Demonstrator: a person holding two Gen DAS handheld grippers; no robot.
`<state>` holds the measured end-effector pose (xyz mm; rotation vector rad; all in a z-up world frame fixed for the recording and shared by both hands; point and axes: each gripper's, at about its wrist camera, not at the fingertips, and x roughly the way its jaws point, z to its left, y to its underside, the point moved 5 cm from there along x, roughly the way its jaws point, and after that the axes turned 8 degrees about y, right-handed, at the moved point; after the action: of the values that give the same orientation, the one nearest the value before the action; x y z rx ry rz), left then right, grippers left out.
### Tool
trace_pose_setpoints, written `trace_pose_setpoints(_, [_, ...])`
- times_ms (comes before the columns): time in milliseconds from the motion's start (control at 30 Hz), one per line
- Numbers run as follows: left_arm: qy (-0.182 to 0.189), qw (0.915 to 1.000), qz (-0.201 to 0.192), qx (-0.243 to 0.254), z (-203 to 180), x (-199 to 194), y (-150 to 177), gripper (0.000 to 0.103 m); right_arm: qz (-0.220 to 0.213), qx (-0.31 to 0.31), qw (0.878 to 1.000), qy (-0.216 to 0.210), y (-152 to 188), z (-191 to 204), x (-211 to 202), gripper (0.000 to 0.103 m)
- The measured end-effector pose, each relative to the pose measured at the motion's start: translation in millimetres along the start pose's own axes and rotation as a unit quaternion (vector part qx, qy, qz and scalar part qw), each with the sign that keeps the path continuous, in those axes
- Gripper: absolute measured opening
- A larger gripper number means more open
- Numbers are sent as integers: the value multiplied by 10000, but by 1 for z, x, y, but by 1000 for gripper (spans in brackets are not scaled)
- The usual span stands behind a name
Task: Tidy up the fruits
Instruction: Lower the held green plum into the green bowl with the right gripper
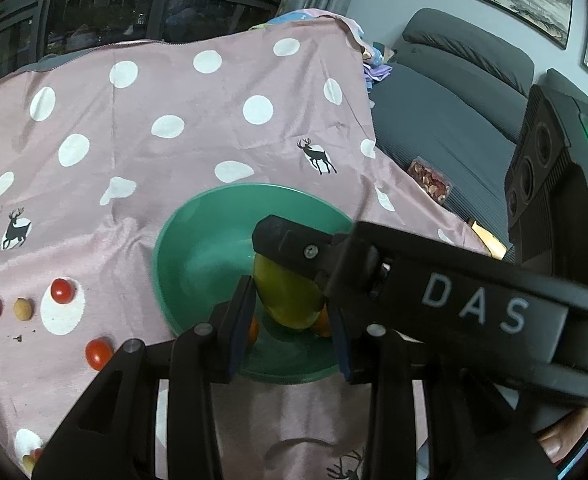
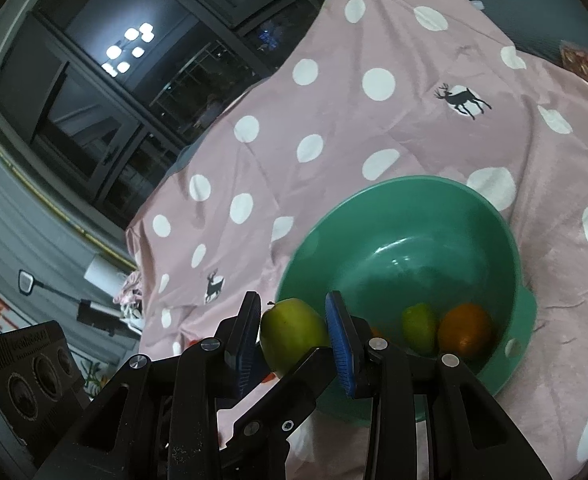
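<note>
Right gripper: blue ribbed pads clamped on both sides of a green apple; smooth round fruit, short stem at top left, held over the near rim of the bowl.
Left gripper: fingers spread apart with nothing between the pads; it hangs above the bowl, and the right gripper's black arm, marked "DAS", crosses in front of it.
Bowl: teal, glossy, deep and round, with a small tab handle on its right side; sits on the cloth.
Bowl contents: one lime-green fruit and one orange, touching each other against the near wall. The left wrist view shows the apple over the same basin.
Cloth: pink, soft sheen, creased, white dots and black deer prints.
Loose fruit on cloth, left of bowl: three cherry tomatoes, smooth and red, plus one small tan round fruit, matte skin. All lie well apart from the bowl.
Sofa: grey, ribbed fabric, beside the cloth.
</note>
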<state>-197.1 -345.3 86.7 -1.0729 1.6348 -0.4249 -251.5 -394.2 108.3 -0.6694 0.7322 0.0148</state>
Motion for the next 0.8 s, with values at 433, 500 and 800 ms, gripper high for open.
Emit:
trace_pose_setpoints(433, [141, 9997, 190, -87, 2, 16, -1, 35, 66, 172, 9997, 167, -3, -16, 7, 37])
trace_pose_setpoints(500, [162, 9996, 226, -107, 3, 19, 0, 35, 81, 194, 9996, 198, -4, -17, 8, 37])
trace_pose_setpoints(800, [275, 9988, 368, -193, 6, 29, 2, 35, 178, 289, 9989, 327, -3, -25, 14, 37])
